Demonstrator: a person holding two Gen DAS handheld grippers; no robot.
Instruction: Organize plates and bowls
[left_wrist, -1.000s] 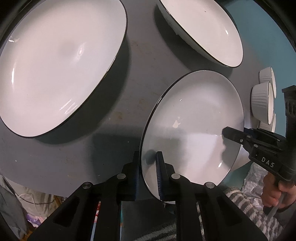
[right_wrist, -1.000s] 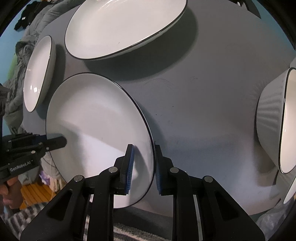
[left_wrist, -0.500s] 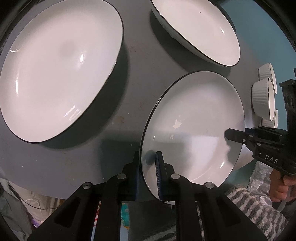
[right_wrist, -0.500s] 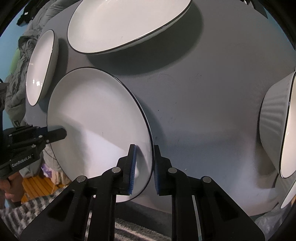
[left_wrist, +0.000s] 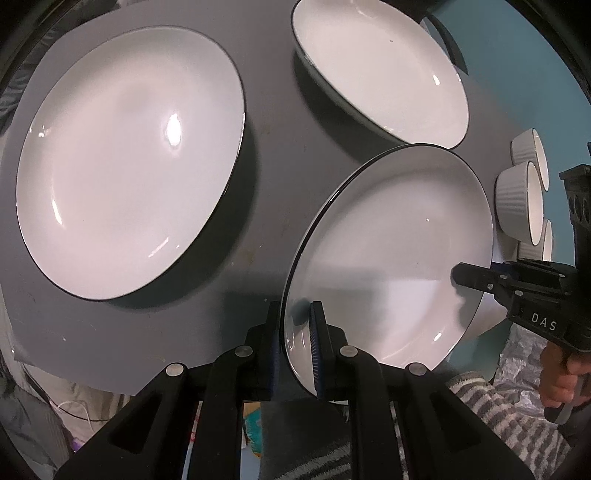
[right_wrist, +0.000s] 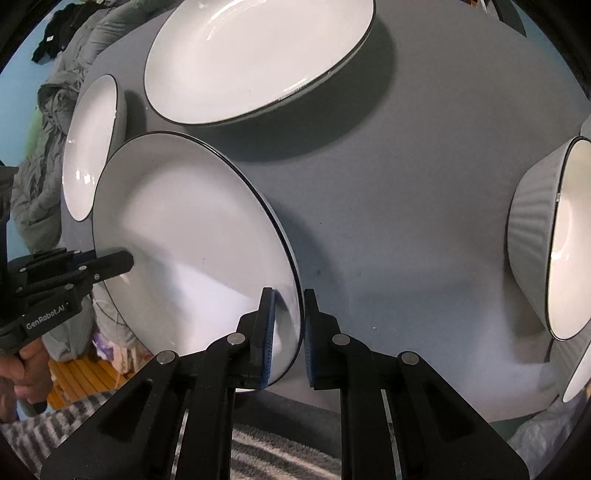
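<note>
1. A held white plate with a thin black rim (left_wrist: 391, 258) fills the near middle, gripped at opposite edges.
2. A large white plate (left_wrist: 129, 158) blocks the left.
3. Another white plate (left_wrist: 380, 66) blocks the far side.
4. Bare grey tabletop (right_wrist: 406, 221) lies open between the plates and the ribbed white bowls (right_wrist: 550, 236).

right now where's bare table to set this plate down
Bare grey table lies between the held plate, the far plate and the ribbed bowl. It is crowded on the left, where the big plate sits.
</note>
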